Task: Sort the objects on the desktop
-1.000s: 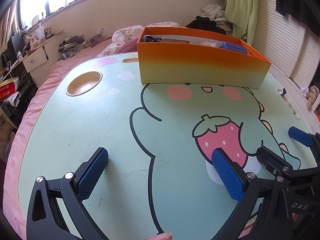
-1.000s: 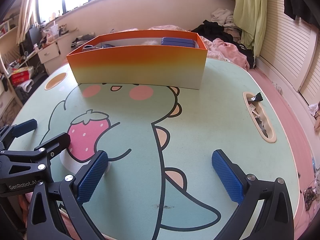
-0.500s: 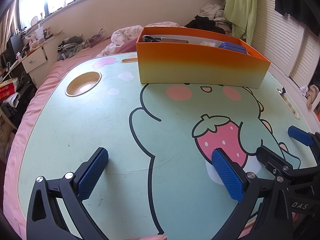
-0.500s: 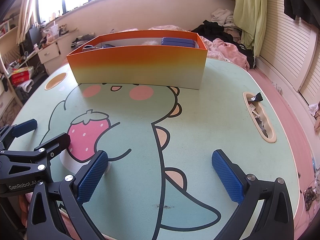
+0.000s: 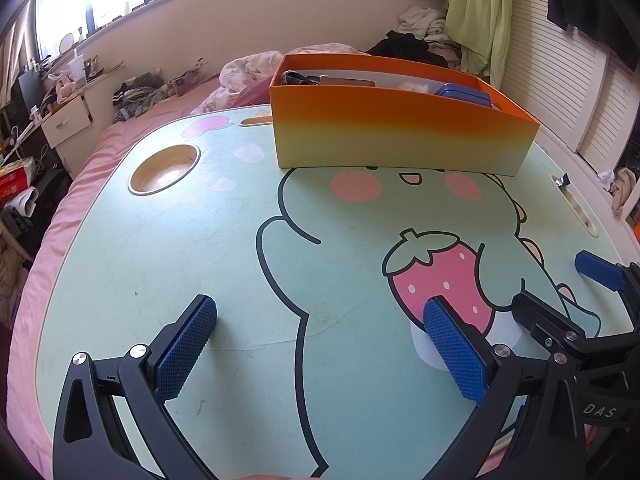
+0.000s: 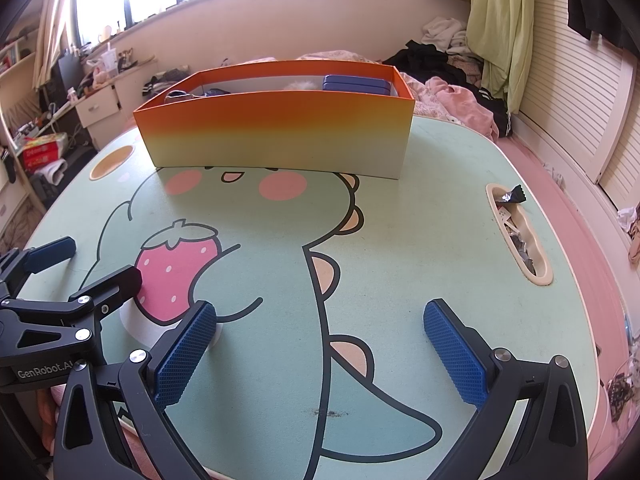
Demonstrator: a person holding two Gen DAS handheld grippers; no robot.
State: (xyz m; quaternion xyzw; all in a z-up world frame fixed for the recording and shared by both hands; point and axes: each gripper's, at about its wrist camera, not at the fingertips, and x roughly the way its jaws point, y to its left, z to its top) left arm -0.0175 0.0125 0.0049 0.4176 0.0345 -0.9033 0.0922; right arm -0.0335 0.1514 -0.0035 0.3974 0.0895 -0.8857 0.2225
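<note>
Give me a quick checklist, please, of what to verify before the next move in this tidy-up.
1. Left tongs open and holding nothing: ok.
2. Right tongs open and holding nothing: ok.
3. Orange box upright at the far side of the table, open top: ok.
4. Things already in the box, including a blue case: ok.
5. Loose things left on the table top to sort: none visible, though wrappers sit in the side slot; whether those count, cannot tell.
6. Both tongs apart, not touching each other: ok.
</note>
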